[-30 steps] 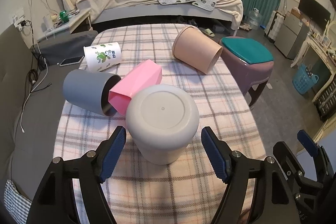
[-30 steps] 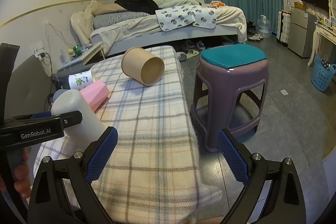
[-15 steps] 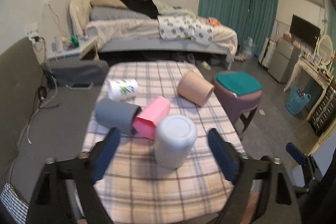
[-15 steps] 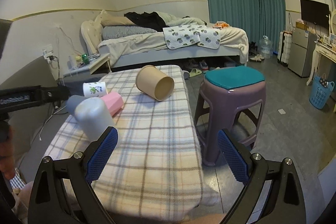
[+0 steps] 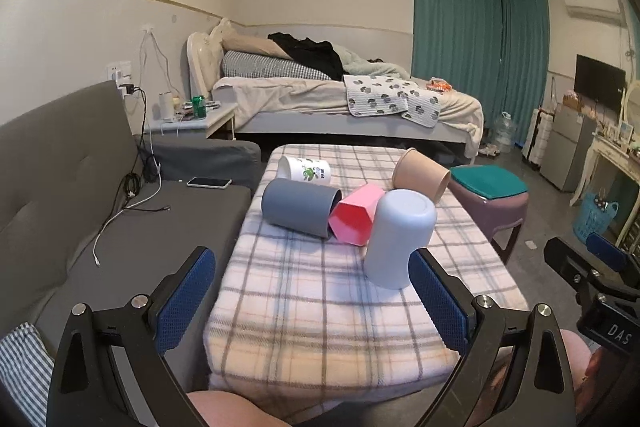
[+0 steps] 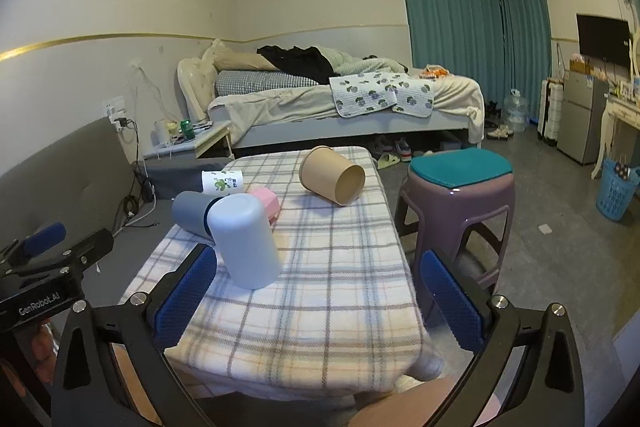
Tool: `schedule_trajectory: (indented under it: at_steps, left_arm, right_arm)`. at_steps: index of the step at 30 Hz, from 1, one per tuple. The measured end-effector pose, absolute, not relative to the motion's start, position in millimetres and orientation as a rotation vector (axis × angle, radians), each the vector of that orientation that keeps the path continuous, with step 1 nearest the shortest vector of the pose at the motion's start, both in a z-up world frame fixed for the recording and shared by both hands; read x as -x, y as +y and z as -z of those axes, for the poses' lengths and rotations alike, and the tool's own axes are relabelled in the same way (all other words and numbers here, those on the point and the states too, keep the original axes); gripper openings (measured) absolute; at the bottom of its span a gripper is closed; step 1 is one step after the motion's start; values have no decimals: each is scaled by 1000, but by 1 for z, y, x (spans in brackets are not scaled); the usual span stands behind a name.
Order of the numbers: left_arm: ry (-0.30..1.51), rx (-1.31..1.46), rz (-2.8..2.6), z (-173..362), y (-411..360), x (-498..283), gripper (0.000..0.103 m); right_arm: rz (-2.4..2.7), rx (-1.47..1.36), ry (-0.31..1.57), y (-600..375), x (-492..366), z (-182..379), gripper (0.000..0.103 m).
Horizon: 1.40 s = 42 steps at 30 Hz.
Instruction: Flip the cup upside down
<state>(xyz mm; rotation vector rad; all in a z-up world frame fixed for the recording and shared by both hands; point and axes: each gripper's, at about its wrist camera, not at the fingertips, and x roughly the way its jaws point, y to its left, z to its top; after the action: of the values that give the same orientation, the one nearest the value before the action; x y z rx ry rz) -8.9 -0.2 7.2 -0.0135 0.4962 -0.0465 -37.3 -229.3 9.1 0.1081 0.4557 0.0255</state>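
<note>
A light grey cup (image 5: 400,241) stands upside down, base up, on the plaid-covered table (image 5: 320,307); it also shows in the right wrist view (image 6: 246,241). Behind it lie on their sides a dark grey cup (image 5: 298,207), a pink cup (image 5: 356,215), a white printed cup (image 5: 306,169) and a tan cup (image 5: 420,175). My left gripper (image 5: 312,301) is open and empty, back from the table's near edge. My right gripper (image 6: 318,301) is open and empty, also near that edge.
A purple stool with a teal cushion (image 6: 460,187) stands right of the table. A grey sofa (image 5: 80,187) with a phone (image 5: 209,182) and cables lies to the left. A bed (image 5: 340,99) is behind. A blue basket (image 6: 616,193) stands far right.
My left gripper has pulled back and away from the upturned light grey cup, which stays standing. My right gripper has also drawn back. Both views now show more of the room.
</note>
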Motion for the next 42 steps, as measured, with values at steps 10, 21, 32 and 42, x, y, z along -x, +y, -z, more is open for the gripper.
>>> schedule_trajectory:
  at_steps: [10,21,32,42]
  left_arm:
    - [519,10,45,10,1,8,100]
    - [522,-4,38,11,0,9,100]
    - [526,4,33,11,2,9,100]
    - [532,13,33,11,5,8,100]
  right_arm:
    - [-4,-16,444,-215,34,-2,103]
    - [-19,-4,449,-213,33,-1,103]
    - [-17,6,470,-213,31,2,103]
    - [-19,12,475,-211,28,4,103]
